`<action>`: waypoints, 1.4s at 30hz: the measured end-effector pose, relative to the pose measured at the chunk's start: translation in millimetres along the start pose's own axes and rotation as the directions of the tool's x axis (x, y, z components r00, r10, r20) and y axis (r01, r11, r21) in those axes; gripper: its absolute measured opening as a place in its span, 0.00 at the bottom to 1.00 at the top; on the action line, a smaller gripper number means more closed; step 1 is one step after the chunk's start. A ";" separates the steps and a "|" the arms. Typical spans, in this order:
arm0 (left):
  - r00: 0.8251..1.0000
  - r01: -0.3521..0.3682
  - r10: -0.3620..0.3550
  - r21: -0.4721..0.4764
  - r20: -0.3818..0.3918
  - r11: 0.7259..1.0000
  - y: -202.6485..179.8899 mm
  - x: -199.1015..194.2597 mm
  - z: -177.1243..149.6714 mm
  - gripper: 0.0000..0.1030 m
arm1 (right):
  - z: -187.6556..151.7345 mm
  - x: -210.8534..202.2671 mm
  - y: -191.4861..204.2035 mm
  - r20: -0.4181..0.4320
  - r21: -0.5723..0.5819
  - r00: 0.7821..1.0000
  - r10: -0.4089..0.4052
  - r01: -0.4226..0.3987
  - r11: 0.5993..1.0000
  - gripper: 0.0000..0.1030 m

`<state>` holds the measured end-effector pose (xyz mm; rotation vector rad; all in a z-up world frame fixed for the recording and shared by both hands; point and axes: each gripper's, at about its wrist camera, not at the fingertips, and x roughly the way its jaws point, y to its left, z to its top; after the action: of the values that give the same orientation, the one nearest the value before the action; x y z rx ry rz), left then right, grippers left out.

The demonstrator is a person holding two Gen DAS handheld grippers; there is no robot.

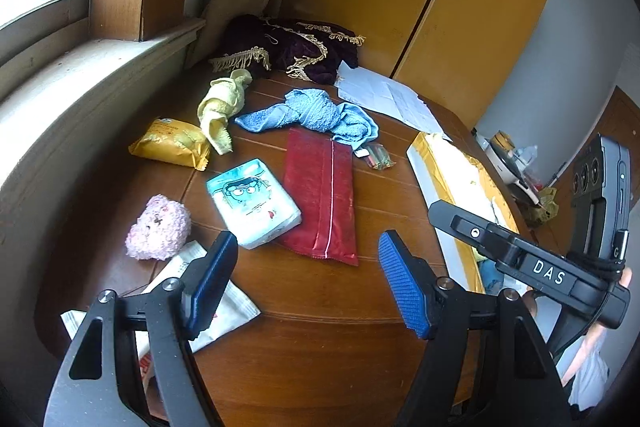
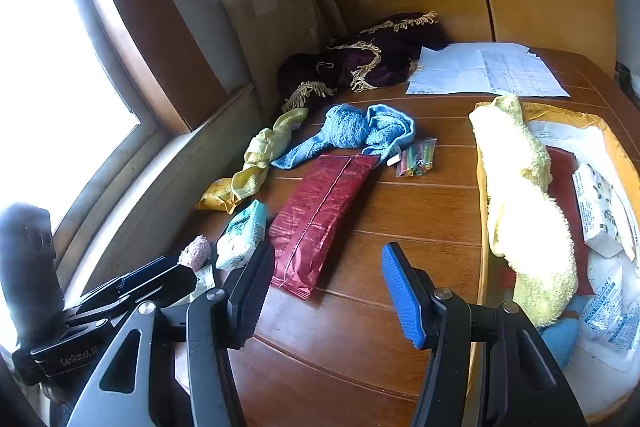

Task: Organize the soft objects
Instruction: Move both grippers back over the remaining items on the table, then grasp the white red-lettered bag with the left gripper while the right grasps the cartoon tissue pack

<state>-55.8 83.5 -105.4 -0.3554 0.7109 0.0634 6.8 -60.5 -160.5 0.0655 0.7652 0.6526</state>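
Bare wood between spread fingers

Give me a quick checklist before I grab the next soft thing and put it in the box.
1. Left gripper open and empty: ok.
2. Right gripper open and empty: ok.
3. Blue towel free to lift: not ok, one end lies over the red packet.
4. Yellow cloth free: cannot tell, it touches or overlaps the orange packet.
5. Pink plush free: ok, nothing on it.
6. Room in the box: cannot tell, a pale yellow towel and packets already fill much of it.
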 end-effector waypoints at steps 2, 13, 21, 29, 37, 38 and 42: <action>1.000 -0.014 0.014 0.016 -0.018 1.000 4.8 -1.5 0.1 0.71 | -1.8 5.3 2.4 -0.019 0.002 1.000 0.013 -0.012 1.000 0.56; 0.979 -0.130 0.138 0.062 -0.152 0.990 46.9 10.8 -14.3 0.71 | -11.0 22.6 18.3 -0.071 -0.042 0.997 0.032 -0.035 0.999 0.56; 0.955 -0.109 0.140 0.131 -0.262 0.985 51.6 26.1 -29.8 0.70 | -14.5 33.0 26.1 -0.095 -0.057 0.995 0.042 -0.047 0.997 0.56; 0.960 -0.107 0.135 0.124 -0.245 0.986 59.0 22.9 -30.5 0.46 | 8.6 60.9 54.3 -0.186 -0.099 0.967 0.173 -0.193 0.976 0.56; 0.968 -0.087 0.109 0.108 -0.224 0.990 60.4 18.2 -28.6 0.24 | 21.8 123.7 85.8 -0.264 -0.172 0.962 0.071 -0.119 0.978 0.56; 0.970 -0.085 0.106 0.105 -0.219 0.991 60.3 17.7 -28.8 0.24 | 18.8 129.0 87.5 -0.273 -0.186 0.961 0.053 -0.106 0.977 0.56; 0.973 -0.069 0.084 0.075 -0.215 0.995 63.5 17.6 -26.5 0.21 | 8.1 130.3 97.5 -0.245 -0.270 0.969 -0.021 -0.048 0.962 0.37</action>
<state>-70.3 132.9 -154.3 -0.2731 0.9421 0.0745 30.8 93.5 -208.0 -0.2697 0.9057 0.7844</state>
